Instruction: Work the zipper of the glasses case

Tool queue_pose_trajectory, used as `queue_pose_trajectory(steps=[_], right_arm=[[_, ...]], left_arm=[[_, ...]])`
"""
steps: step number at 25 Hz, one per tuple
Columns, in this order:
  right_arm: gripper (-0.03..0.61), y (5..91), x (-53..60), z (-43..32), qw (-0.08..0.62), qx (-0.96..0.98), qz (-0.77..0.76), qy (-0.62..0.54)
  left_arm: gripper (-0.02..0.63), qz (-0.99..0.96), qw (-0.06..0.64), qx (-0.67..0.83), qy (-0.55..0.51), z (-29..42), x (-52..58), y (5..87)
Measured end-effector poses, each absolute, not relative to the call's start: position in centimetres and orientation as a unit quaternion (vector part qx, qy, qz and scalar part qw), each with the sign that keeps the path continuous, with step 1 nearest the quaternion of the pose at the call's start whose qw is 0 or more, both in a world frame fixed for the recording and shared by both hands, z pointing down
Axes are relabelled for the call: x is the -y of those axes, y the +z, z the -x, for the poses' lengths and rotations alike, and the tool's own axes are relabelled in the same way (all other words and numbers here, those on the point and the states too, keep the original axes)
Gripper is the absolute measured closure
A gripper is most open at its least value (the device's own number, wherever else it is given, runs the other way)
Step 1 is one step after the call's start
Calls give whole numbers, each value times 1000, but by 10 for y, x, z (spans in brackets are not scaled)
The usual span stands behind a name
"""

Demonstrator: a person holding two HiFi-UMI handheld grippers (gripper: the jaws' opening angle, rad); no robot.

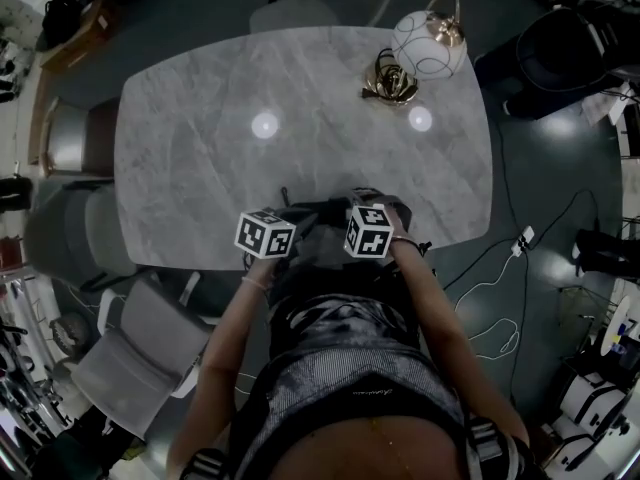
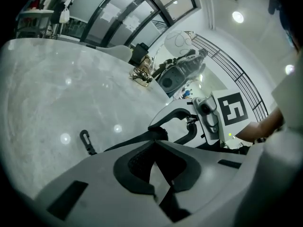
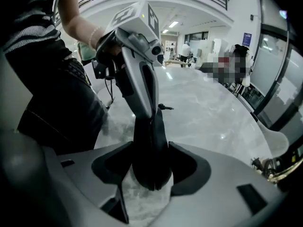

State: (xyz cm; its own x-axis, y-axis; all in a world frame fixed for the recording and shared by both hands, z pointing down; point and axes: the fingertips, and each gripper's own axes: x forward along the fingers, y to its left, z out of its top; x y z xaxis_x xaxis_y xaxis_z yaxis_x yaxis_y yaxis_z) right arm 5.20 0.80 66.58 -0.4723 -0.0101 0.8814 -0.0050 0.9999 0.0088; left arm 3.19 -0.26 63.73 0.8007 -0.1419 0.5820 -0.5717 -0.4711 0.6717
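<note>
The black glasses case (image 1: 325,214) lies near the front edge of the marble table (image 1: 230,158), between my two grippers. My left gripper (image 1: 303,222) is shut on a thin black tab at the case's end, which looks like the zipper pull; in the left gripper view the jaws (image 2: 155,167) meet on it. My right gripper (image 3: 151,167) straddles the dark body of the case (image 3: 151,145), with its fingertips touching both sides. The left gripper's grey fingers (image 3: 142,84) reach down onto the case's far end. A black strap with a clip (image 2: 85,141) trails from the case across the table.
A glass-globe lamp (image 1: 428,40) and a gold ornament (image 1: 388,80) stand at the table's far right. Grey chairs (image 1: 130,358) crowd the left side. Cables (image 1: 500,298) lie on the floor to the right. The person's body is close against the front edge.
</note>
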Motion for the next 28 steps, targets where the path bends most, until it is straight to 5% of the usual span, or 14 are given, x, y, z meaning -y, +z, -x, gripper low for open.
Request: queue_pose_trajectory(steps=[28], right_arm=[[336, 661, -5, -81, 482, 875, -10, 29]], left_arm=[[609, -826, 429, 201, 305, -87, 3, 642]])
